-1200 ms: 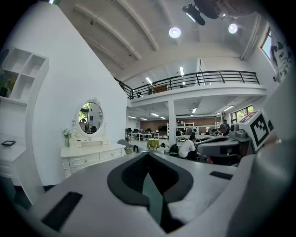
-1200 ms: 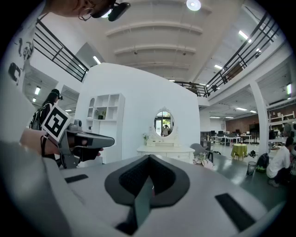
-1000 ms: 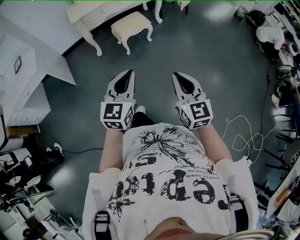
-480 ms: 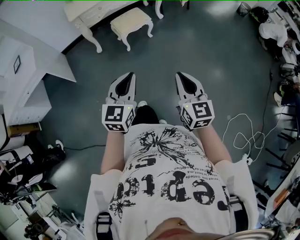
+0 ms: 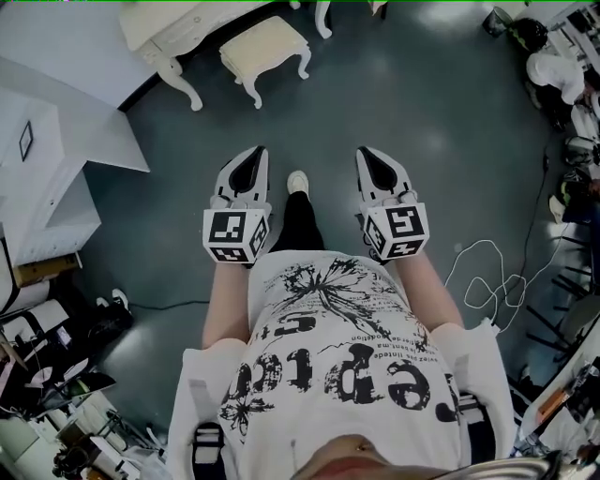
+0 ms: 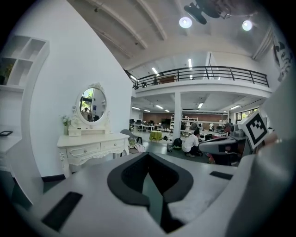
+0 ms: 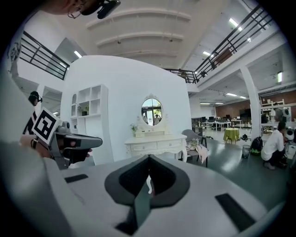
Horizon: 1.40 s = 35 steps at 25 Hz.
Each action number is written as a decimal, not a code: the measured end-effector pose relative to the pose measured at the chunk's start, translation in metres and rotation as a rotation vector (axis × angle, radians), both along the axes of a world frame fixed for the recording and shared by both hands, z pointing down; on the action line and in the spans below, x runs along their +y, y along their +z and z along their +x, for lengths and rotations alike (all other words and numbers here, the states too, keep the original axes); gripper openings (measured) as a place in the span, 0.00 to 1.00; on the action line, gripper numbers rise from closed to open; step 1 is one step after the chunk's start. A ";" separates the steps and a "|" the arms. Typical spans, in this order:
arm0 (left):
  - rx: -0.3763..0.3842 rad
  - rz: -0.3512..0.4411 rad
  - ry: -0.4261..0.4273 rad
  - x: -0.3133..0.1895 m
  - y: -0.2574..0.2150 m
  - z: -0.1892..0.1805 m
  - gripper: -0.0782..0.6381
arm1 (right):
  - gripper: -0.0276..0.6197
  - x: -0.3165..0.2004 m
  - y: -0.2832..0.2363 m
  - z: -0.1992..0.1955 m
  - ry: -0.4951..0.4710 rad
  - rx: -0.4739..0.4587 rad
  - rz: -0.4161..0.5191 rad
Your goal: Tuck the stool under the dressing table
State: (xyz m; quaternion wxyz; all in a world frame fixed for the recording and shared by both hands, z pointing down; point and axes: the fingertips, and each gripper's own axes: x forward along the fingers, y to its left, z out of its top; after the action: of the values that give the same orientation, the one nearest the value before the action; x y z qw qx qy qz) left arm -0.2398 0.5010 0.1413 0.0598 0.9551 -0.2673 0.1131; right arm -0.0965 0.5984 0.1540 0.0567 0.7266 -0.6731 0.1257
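The stool (image 5: 264,51), with a cream cushion and white curved legs, stands on the grey floor at the top of the head view. It sits just in front of the white dressing table (image 5: 176,24), outside it. My left gripper (image 5: 255,154) and right gripper (image 5: 367,153) are held side by side at waist height. Both point toward the stool and are well short of it. Both are shut with nothing between their jaws. The left gripper view shows the dressing table (image 6: 91,148) with its oval mirror (image 6: 92,105). The right gripper view shows the dressing table (image 7: 156,144) ahead; the gripper body hides the stool.
A white shelf unit (image 5: 52,164) stands at the left, with clutter (image 5: 47,375) on the floor below it. A white cable (image 5: 487,279) loops on the floor at the right. A person's shoe (image 5: 297,180) shows between the grippers. A chair (image 7: 198,144) stands right of the table.
The person has stepped forward, a foot now reaching out between the grippers. Both grippers stay shut and level, and the stool has not moved.
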 end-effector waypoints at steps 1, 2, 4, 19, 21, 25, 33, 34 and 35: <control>0.000 -0.006 -0.003 -0.020 0.002 0.013 0.14 | 0.07 -0.019 0.001 0.013 0.000 -0.001 -0.003; 0.000 -0.014 -0.008 -0.043 0.006 0.024 0.14 | 0.07 -0.042 0.004 0.025 -0.001 -0.001 -0.009; 0.001 -0.038 -0.010 -0.090 0.015 0.033 0.14 | 0.07 -0.087 0.010 0.035 0.003 0.004 -0.033; -0.011 -0.047 -0.039 -0.336 0.004 0.082 0.14 | 0.07 -0.335 0.010 0.100 0.001 0.028 -0.081; -0.011 -0.060 -0.050 -0.352 0.010 0.087 0.14 | 0.07 -0.358 0.017 0.106 -0.016 0.018 -0.088; -0.017 -0.086 -0.094 -0.383 0.031 0.102 0.14 | 0.07 -0.412 0.037 0.120 -0.080 -0.013 -0.104; -0.073 -0.146 -0.251 -0.461 0.083 0.140 0.14 | 0.07 -0.521 0.083 0.158 -0.282 0.028 -0.160; -0.076 -0.162 -0.279 -0.470 0.090 0.146 0.14 | 0.07 -0.533 0.089 0.164 -0.317 0.040 -0.167; -0.075 -0.180 -0.304 -0.478 0.098 0.152 0.14 | 0.07 -0.544 0.096 0.169 -0.354 0.051 -0.176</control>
State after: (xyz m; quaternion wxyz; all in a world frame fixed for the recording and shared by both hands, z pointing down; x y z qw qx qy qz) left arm -0.0874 0.0233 0.2393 0.1513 0.8896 -0.3994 0.1618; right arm 0.0725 0.0541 0.2504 0.1582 0.5921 -0.7751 0.1538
